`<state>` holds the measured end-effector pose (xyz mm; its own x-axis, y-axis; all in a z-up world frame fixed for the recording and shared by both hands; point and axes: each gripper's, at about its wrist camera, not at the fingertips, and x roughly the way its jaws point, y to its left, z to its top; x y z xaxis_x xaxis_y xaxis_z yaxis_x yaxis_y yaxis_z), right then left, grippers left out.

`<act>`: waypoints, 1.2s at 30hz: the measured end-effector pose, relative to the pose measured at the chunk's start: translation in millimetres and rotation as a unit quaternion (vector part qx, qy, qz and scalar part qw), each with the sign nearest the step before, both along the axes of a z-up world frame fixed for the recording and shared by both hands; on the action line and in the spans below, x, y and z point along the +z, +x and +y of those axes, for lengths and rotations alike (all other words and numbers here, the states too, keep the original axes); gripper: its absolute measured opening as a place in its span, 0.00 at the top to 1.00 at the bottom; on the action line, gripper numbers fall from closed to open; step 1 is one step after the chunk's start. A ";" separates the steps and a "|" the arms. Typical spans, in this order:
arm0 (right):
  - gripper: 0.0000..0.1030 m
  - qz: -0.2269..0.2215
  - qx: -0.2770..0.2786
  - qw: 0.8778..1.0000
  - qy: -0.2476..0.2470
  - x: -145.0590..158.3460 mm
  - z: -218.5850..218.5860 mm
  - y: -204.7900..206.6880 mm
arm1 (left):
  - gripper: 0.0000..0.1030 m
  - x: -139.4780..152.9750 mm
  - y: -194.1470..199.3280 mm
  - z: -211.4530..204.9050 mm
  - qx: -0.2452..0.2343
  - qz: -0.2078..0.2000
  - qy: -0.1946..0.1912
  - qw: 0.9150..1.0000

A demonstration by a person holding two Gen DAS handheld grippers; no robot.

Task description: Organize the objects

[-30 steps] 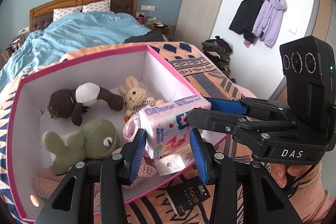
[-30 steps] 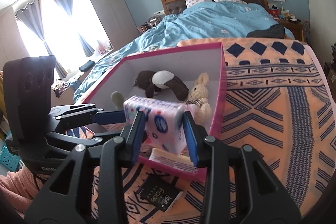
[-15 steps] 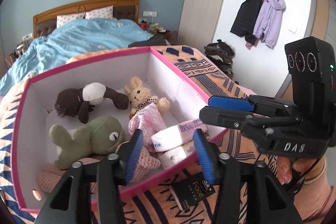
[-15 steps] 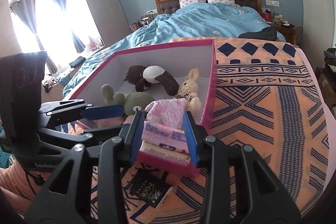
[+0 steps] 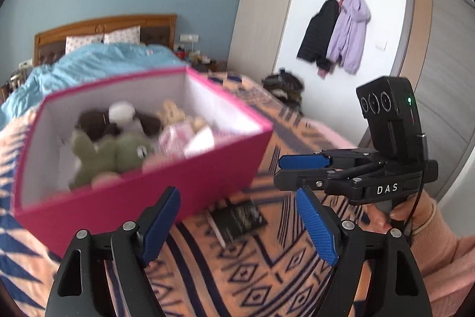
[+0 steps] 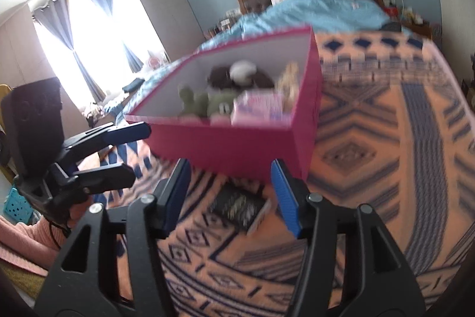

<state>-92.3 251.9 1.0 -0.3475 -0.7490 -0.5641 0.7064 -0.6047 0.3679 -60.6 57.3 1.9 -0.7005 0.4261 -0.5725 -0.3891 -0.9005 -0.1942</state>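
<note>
While both views are blurred, we can make out a pink box [image 5: 142, 183] on the patterned blanket [image 6: 371, 168] of the bed, with soft toys inside: a green frog [image 5: 118, 153], a brown and white toy [image 6: 240, 75] and a pale rabbit [image 6: 289, 79] towards the far wall. A pink and white tissue pack [image 6: 259, 109] lies in the near right corner of the box, against the frog. Just in front of the box, a small black packet [image 5: 237, 217] lies flat on the blanket, apart from both claws.

Our left claw [image 5: 237, 228] hangs low above the blanket, its blue fingers spread wide with nothing between them. Our right claw [image 6: 230, 195] is likewise wide open and empty, level with the box's near wall and over the black packet. Each claw shows in the other's view, held side by side in sleeved hands. Coats [image 5: 335, 34] hang on the wall to the right.
</note>
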 end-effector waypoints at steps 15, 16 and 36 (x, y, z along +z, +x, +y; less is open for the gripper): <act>0.50 -0.092 -0.010 0.995 0.035 -56.5 -15.9 -13.2 | 0.49 -60.8 -33.0 7.3 0.003 -0.129 0.027 0.991; 0.52 -0.094 -0.011 0.995 0.036 -58.0 -16.9 -14.4 | 0.51 -62.6 -34.6 8.2 0.002 -0.134 0.029 0.991; 0.63 -0.112 -0.005 0.993 0.039 -65.5 -18.2 -13.4 | 0.62 -80.2 -39.1 5.3 0.008 -0.179 0.050 0.982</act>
<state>-105.8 233.6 -64.5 -0.2134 -0.6972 -0.6844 0.6057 -0.6441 0.4672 -99.7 62.6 -78.4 -0.4687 0.4839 -0.7390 -0.2654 -0.8751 -0.4047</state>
